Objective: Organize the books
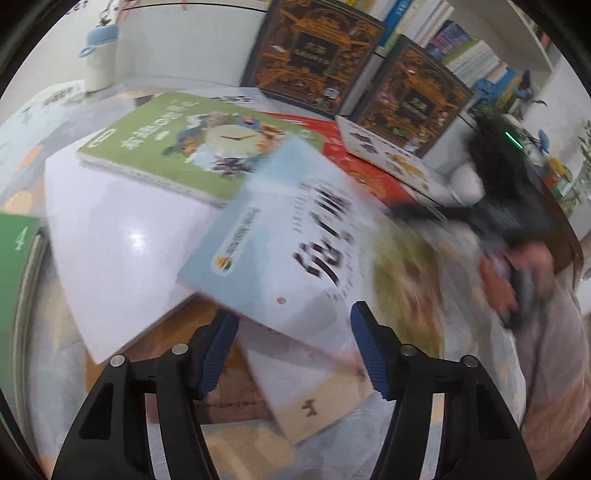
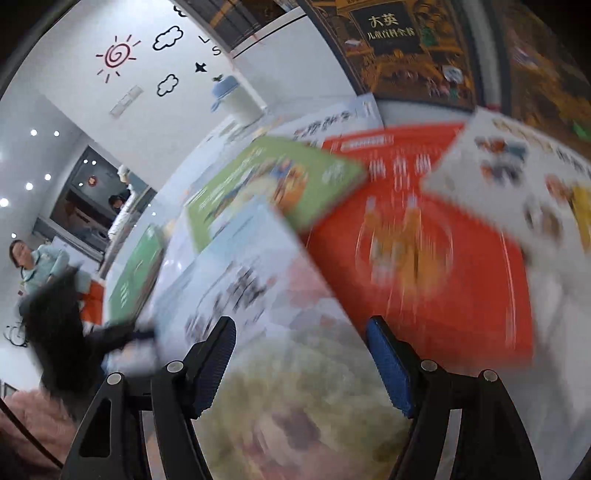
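Both views are pretty smeared. The left gripper [image 1: 293,354] has its jaws spread wide with nothing pinched; the near edge of a pale blue paperback with big black lettering [image 1: 280,236] sits in the gap between them. That book lies tilted across a pile, overlapping a green picture book with a clock on its cover [image 1: 192,147] on the far left and a flat red book [image 2: 417,236] on the far right. The right gripper [image 2: 301,363] is wide open too, empty, above the same blue book. Two dark ornate boxed volumes [image 1: 317,55] stand upright at the far side. Further back, a white shelf [image 1: 539,29] holds rows of upright books [image 1: 450,37].
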